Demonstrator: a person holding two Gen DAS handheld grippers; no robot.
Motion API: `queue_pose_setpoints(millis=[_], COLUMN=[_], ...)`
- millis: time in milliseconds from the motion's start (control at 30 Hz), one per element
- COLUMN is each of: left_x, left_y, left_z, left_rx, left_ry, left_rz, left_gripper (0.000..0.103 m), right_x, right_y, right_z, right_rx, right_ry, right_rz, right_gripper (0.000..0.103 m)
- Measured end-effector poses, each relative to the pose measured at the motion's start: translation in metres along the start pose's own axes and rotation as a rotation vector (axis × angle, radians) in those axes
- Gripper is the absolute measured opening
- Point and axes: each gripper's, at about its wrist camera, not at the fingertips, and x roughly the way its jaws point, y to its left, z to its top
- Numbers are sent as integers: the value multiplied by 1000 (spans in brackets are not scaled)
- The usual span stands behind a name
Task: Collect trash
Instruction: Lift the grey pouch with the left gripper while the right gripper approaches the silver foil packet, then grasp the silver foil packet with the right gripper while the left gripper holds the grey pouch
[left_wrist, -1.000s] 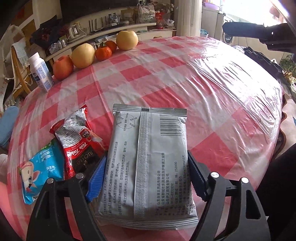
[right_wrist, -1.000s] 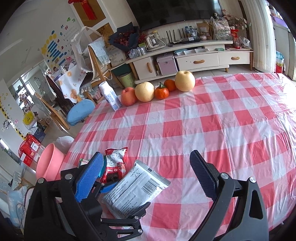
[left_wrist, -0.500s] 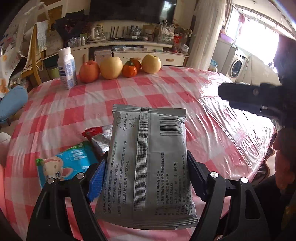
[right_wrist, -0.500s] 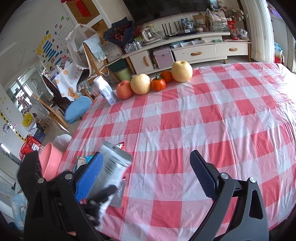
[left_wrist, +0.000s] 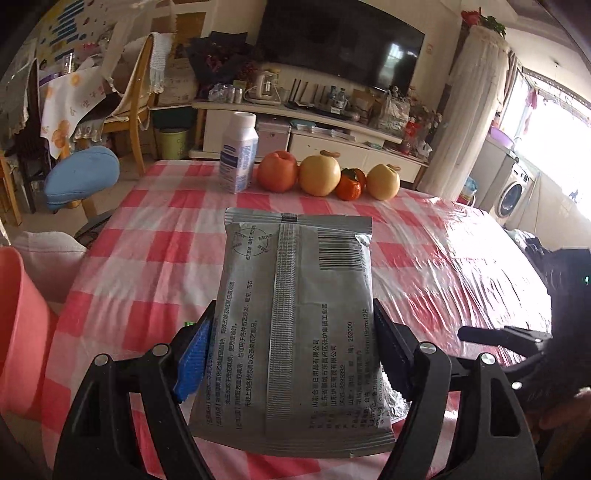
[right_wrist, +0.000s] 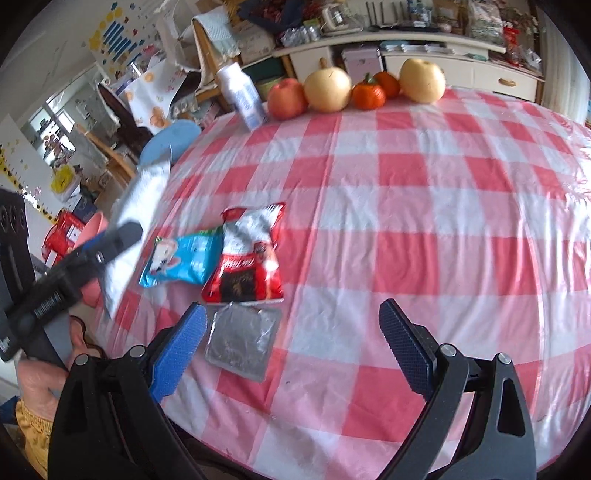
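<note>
Jaws of my left gripper clamp the grey pouch by its sides, carried toward the pink bin at frame left, I judge. My right gripper stands wide and empty — low over the foil packet, bottom centre.

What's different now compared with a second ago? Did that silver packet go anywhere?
The left gripper kept its hold on the silver packet and carried it up and off toward the table's left edge, near the pink bin. That uncovered a small foil wrapper. The open right gripper dropped closer to it. The red wrapper, blue wrapper, fruit and bottle stayed put.
</note>
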Motion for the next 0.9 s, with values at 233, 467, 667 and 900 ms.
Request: queue_pose_setpoints(millis=[233, 467, 667, 900], left_x=[-7, -16, -19, -27], left_y=[28, 51, 70, 85], left_z=[1, 0, 0, 0], left_rx=[-55, -93, -123, -150], left_ry=[-32, -56, -69, -92], left_rz=[29, 43, 50, 50], left_gripper=[78, 78, 78, 78], right_x=[26, 44, 55, 63], right_y=[34, 50, 59, 71], right_z=[-19, -29, -32, -37], right_rx=[-83, -136, -192, -280], right_ry=[32, 27, 26, -1], right_rz=[-6, -70, -126, -205], right_gripper=[95, 91, 84, 78])
